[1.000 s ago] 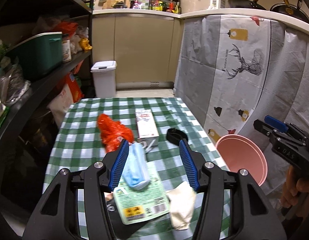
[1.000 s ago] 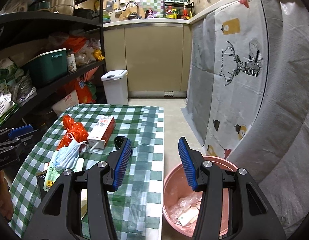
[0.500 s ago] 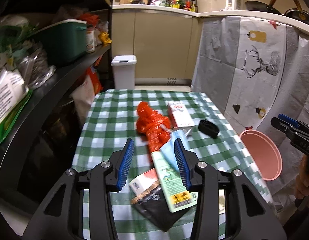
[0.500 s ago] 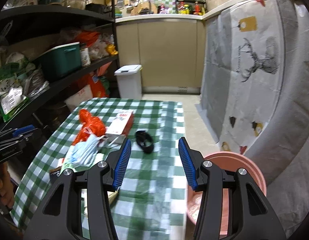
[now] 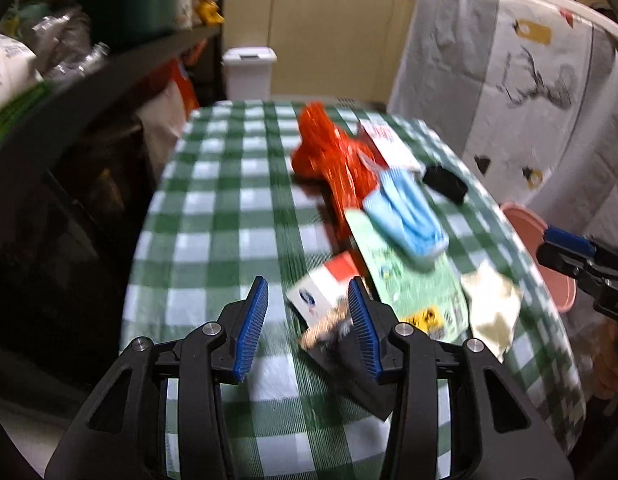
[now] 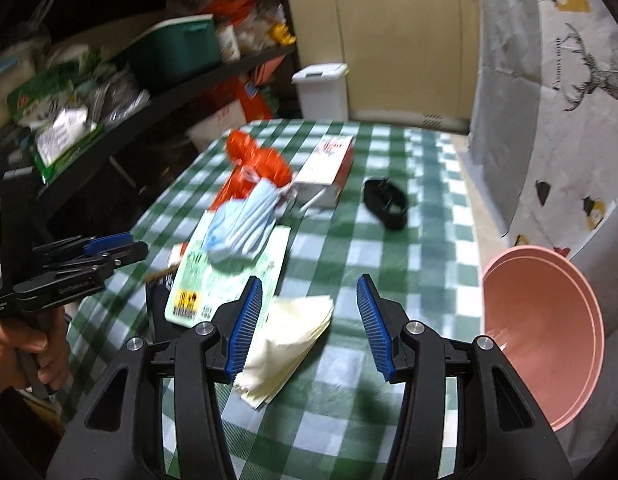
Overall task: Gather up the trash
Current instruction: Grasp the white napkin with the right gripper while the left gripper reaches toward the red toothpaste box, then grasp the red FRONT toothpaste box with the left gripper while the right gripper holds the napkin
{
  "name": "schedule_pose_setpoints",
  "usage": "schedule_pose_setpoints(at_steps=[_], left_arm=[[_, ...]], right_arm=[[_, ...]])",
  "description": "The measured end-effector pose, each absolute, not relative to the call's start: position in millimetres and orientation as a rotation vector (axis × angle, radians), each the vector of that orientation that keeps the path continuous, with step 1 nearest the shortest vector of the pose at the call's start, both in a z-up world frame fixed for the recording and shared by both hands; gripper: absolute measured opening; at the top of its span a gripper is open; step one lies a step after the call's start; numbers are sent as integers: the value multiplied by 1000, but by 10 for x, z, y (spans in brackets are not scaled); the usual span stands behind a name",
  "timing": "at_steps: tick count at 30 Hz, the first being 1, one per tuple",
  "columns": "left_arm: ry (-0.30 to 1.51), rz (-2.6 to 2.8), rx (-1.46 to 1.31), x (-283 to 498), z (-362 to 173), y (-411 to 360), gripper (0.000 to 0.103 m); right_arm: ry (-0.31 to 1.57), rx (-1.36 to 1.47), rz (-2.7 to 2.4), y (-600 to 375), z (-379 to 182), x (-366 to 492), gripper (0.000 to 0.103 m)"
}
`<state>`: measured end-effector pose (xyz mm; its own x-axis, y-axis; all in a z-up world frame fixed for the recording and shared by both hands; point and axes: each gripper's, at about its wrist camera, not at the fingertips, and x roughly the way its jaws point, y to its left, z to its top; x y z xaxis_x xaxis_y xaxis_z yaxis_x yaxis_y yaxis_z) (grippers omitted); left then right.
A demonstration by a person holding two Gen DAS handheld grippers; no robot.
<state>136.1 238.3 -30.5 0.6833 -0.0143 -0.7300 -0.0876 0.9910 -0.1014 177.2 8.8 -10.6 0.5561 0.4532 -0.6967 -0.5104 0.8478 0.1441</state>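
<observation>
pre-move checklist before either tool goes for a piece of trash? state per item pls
1. Left tool free of load: ok. Its jaws have just been closing, but nothing is pinched between them.
2. Right tool free of load: ok, jaws apart, nothing held.
3. Target lined up for right tool: ok, the cream folded paper lies just ahead of its left finger.
4. Target lined up for left tool: cannot tell; the red and white packet sits near its right finger, but the view is blurred.
5. Pink bin reachable and open: ok, it stands beside the table's right edge, mouth unobstructed.
6. Tools clear of each other: ok, they are apart over opposite sides of the pile.
</observation>
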Motion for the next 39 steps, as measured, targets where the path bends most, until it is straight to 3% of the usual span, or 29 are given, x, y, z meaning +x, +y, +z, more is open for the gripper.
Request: schedule_pose_setpoints(at_steps=[20,23,26,28,30,34,37,39], left_arm=[[953,-122,-207,1419,-695,2329,44],[970,-121,-202,1416,-720,2312,44],[976,-112,-191,1423,-729,2289,47],[958,-93,-185,1428,-690,2285,49],[910,-57,-169,1433,-594,2282,49],[877,-23,-158,1522,-497,2292,50],[885,-18,-145,1625,-506,2295,67],[907,-23,-138,1718,-541,2299,67]], right_arm=[[992,-142,594,279,-578,1846,47],[992,-152,592,284,-579,1833,39],[1000,-160,595,290,-591,1835,25],[999,-165,596,284,-587,1831,11],[994,-164,597,269,-572,1827,5],[972,-164,594,235,-523,1808,2],[954,-163,594,195,-471,1804,2],[946,-164,591,163,-455,1810,2]])
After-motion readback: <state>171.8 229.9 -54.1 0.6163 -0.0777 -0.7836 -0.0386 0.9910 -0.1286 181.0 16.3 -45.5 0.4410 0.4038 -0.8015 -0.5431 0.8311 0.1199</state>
